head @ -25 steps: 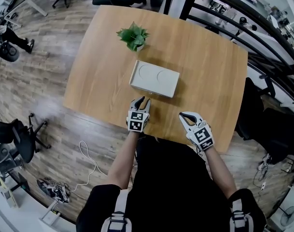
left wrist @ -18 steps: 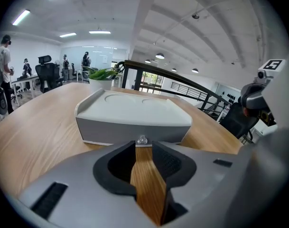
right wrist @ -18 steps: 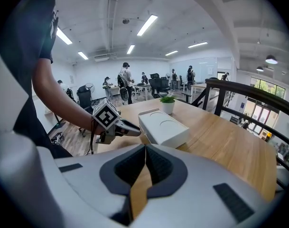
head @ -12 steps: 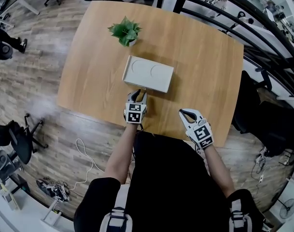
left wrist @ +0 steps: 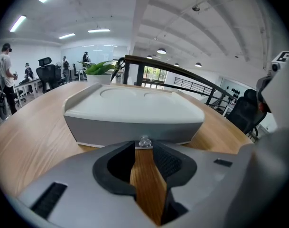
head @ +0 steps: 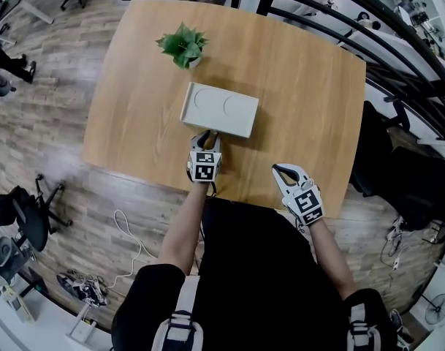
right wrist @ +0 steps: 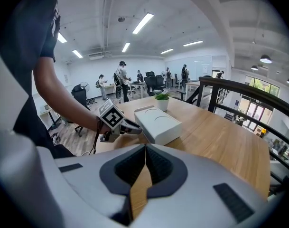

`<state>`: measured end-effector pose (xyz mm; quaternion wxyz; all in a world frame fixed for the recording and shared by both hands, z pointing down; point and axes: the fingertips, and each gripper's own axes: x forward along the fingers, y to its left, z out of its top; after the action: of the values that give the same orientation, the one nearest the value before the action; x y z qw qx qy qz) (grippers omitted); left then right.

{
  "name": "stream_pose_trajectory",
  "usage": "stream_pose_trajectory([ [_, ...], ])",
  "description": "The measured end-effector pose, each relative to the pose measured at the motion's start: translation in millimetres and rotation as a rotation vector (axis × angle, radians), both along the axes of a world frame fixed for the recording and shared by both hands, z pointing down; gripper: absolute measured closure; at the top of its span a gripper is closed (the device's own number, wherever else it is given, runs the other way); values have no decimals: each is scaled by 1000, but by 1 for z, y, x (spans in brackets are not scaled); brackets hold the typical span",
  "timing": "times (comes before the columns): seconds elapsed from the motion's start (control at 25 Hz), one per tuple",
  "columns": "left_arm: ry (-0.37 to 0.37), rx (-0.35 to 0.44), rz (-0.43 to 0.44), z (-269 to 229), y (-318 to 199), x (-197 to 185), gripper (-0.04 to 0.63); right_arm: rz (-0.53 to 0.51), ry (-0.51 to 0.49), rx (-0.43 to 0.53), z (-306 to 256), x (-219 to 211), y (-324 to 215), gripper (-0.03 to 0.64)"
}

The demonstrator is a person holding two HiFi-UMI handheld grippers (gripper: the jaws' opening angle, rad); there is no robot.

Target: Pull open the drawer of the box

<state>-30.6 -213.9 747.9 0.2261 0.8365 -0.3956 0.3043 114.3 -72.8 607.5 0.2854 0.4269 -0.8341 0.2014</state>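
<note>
**Left claw at the drawer knob.** We show the box (head: 219,110) lying near the middle of the wooden surface (head: 310,86), with its drawer (left wrist: 135,129) shut flush and facing the person. The left claw (left wrist: 144,148) stands at the drawer front with its jaws wide, having just been opening. The small clear knob (left wrist: 144,141) sits between the jaw tips, and the ribbed pads (left wrist: 169,161) do not press on it. The right claw (right wrist: 145,147) hovers above the near part of the surface, well to the right of the box, jaws together on nothing.

We judge the step in hand to be the grasp of the knob. To do it well, we would ease the left claw forward until the knob lies between the pads and close squarely on it. We would then draw straight back, level with the surface, so that the light-looking box neither slides nor tips. The idle right claw could steady the box.

With the drawer shut, we cannot tell what it holds. The lid carries two shallow round recesses (left wrist: 113,93), both bare. Beyond the box's far corner stands a potted plant (head: 182,46).
</note>
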Motion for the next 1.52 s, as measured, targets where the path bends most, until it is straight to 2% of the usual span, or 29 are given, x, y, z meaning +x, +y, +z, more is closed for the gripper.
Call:
stream_pose_trajectory([
  [0.48, 8, 16, -11, 1, -4, 7, 511, 3, -3, 0, 0, 0, 4, 592],
  [0.72, 22, -7, -40, 3, -4, 4, 514, 9, -2, 2, 0, 2, 4, 592],
  [1.24, 13, -10, -39, -4, 9, 0, 514, -5, -9, 18, -7, -2, 0, 592],
  [1.52, 12, -54, -35, -1, 26, -6, 514, -22, -4, 39, -7, -3, -6, 592],
])
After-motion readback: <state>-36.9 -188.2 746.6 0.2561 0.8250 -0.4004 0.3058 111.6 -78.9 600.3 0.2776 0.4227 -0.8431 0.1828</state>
